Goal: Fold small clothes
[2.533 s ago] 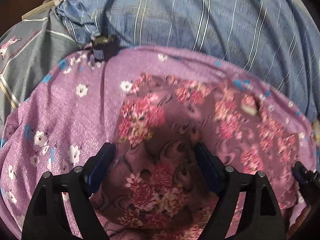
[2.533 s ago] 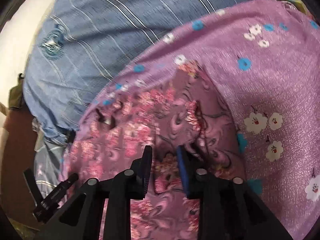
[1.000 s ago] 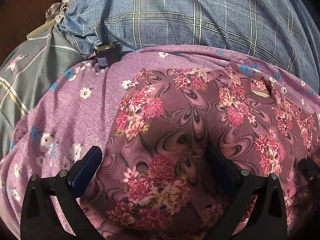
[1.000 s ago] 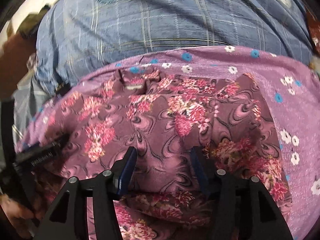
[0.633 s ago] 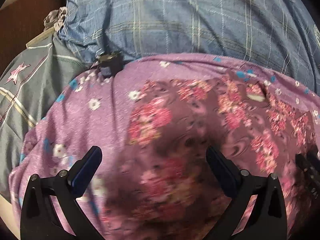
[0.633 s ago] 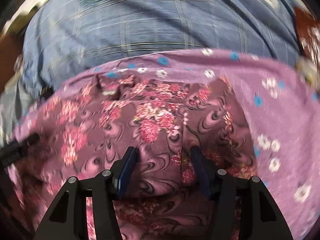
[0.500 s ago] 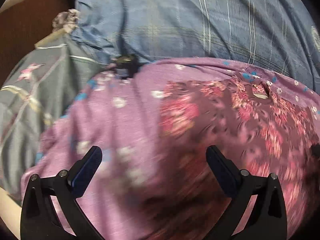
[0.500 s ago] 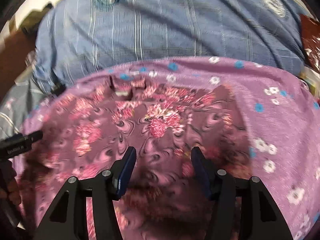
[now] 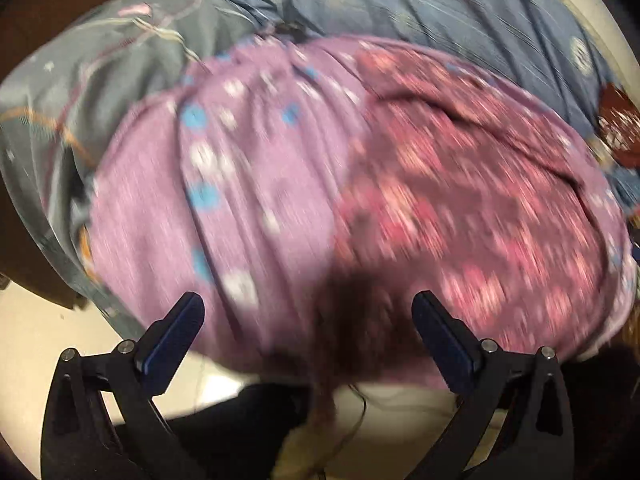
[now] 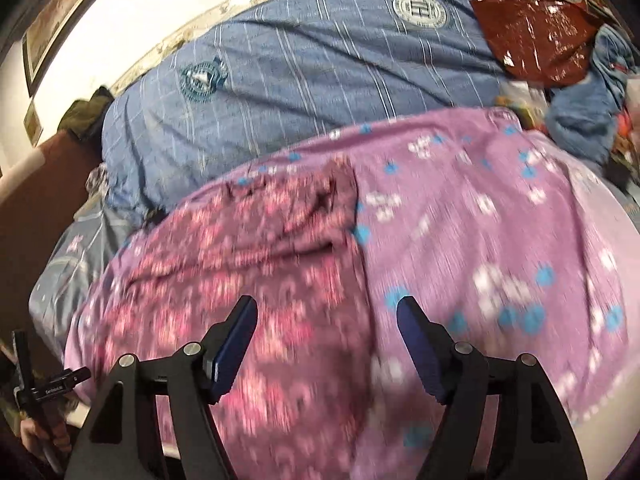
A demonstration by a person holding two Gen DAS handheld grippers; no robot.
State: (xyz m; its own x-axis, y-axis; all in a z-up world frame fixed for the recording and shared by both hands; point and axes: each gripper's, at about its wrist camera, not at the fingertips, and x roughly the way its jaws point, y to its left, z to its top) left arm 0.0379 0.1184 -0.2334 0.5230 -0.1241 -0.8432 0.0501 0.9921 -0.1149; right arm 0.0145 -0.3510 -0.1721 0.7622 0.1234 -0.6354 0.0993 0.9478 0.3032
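maroon floral garment (image 10: 248,264) lies flat on the lilac flowered cloth (image 10: 500,240), folded, a crease running across its upper part; in the right wrist view it fills the 9 to 6 o'clock side, in the left wrist view the 3 o'clock side. both views blurred. left gripper (image 9: 308,320) spread wide, nothing between its jaws, hanging over the cloth's near edge with pale floor (image 9: 32,332) at 7 o'clock. right gripper (image 10: 326,328) jaws have just been opening, nothing pinched, above the garment's right edge. blue striped sheet (image 10: 304,64) at 12 o'clock, red foil packet (image 10: 532,36) at 1 o'clock.
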